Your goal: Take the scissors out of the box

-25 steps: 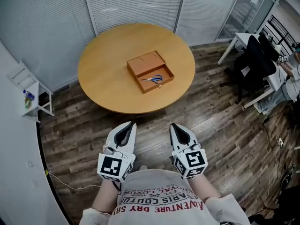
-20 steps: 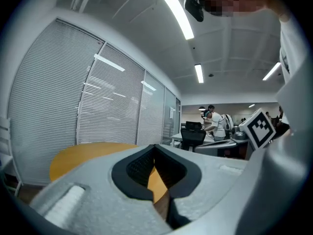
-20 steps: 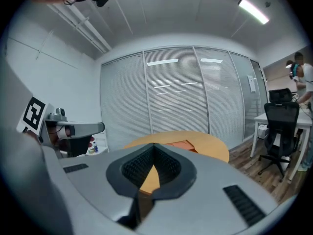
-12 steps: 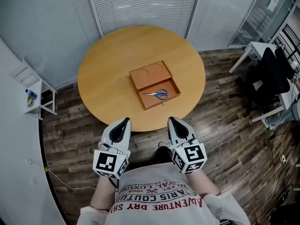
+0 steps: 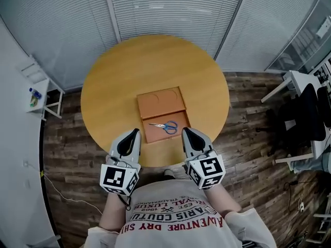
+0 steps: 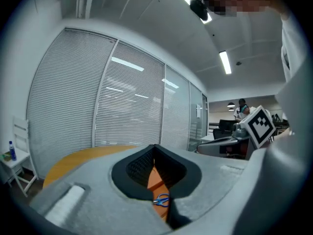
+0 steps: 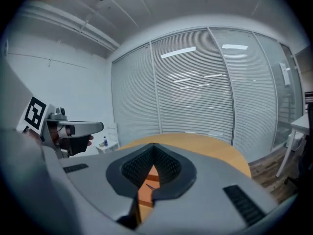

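A brown open box (image 5: pixel 160 102) lies in the middle of the round wooden table (image 5: pixel 114 76). Blue-handled scissors (image 5: pixel 165 126) rest in its near compartment. My left gripper (image 5: pixel 133 134) and right gripper (image 5: pixel 186 133) are both shut and empty. They hover side by side over the table's near edge, on either side of the box's near end and short of it. In the left gripper view, the box (image 6: pixel 155 177) and scissors (image 6: pixel 162 199) show through the hollow behind the closed tips of the left gripper (image 6: pixel 154 146). The right gripper (image 7: pixel 153 145) frames a strip of the box (image 7: pixel 148 176).
A small white side stand (image 5: pixel 39 94) with a bottle is left of the table. A white desk and a black chair (image 5: pixel 306 112) stand at the right. Walls of blinds lie behind the table. A person (image 6: pixel 241 109) stands far off in the left gripper view.
Both grippers have moved forward from over the wooden floor to the table's near edge. The table and box now sit much closer. Both stay shut.
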Motion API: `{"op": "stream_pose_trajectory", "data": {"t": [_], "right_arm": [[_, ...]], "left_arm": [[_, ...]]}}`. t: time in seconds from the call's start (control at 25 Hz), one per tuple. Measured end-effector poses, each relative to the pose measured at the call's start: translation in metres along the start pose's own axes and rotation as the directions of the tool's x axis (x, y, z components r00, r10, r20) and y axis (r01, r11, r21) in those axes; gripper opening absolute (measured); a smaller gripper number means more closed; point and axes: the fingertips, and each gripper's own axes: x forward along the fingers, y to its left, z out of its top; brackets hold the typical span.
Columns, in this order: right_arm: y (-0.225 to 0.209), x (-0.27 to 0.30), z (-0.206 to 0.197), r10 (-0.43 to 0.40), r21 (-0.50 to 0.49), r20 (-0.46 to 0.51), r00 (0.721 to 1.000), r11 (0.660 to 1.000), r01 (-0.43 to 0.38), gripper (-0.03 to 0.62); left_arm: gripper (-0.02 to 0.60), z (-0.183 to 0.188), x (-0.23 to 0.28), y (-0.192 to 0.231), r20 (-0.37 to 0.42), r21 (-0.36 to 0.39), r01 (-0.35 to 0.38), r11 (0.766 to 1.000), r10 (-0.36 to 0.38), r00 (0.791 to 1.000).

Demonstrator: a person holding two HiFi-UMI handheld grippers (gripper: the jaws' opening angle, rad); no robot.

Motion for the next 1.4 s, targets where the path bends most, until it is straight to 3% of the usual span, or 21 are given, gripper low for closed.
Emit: {"op": "stream_pose_trajectory", "data": {"t": [0.28,0.44,0.64,0.88,0.96,1.08,1.28,1.4], "right_arm": [[-0.035,0.044,-0.016,0.133,-0.037,-0.095,0.987,0.990,-0.137,0.009],[-0.031,0.065,-0.050,0.238,-0.092,-0.233,0.943,0.960,-0.265,0.009],[-0.032,0.088,-0.107,0.255,-0.135,-0.450,0.856,0.928,-0.348,0.009],[-0.037,0.116,-0.157,0.250,-0.148,-0.619,0.745,0.894,-0.423,0.013],[-0.040,0.125,-0.173,0.250,-0.155,-0.672,0.697,0.873,-0.462,0.048],[-0.040,0.141,-0.192,0.243,-0.189,-0.741,0.626,0.819,-0.541,0.088],[-0.033,0.158,-0.223,0.209,-0.250,-0.821,0.531,0.704,-0.664,0.127],[-0.035,0.160,-0.242,0.166,-0.230,-0.887,0.430,0.649,-0.725,0.128]], "left_arm": [[0.011,-0.022,0.038,0.007,-0.045,-0.031,-0.111,0.993,0.110,0.993],[0.011,-0.042,0.042,0.019,-0.085,-0.065,-0.178,0.982,0.173,0.981],[0.011,-0.066,0.051,0.030,-0.121,-0.087,-0.209,0.974,0.198,0.973],[0.011,-0.096,0.066,0.053,-0.179,-0.091,-0.216,0.972,0.197,0.964],[0.011,-0.104,0.070,0.061,-0.202,-0.101,-0.236,0.967,0.212,0.956],[0.010,-0.116,0.076,0.070,-0.221,-0.121,-0.248,0.961,0.218,0.951],[0.011,-0.132,0.099,0.091,-0.226,-0.114,-0.233,0.966,0.203,0.953],[0.011,-0.135,0.113,0.104,-0.212,-0.130,-0.242,0.962,0.212,0.954]]}}
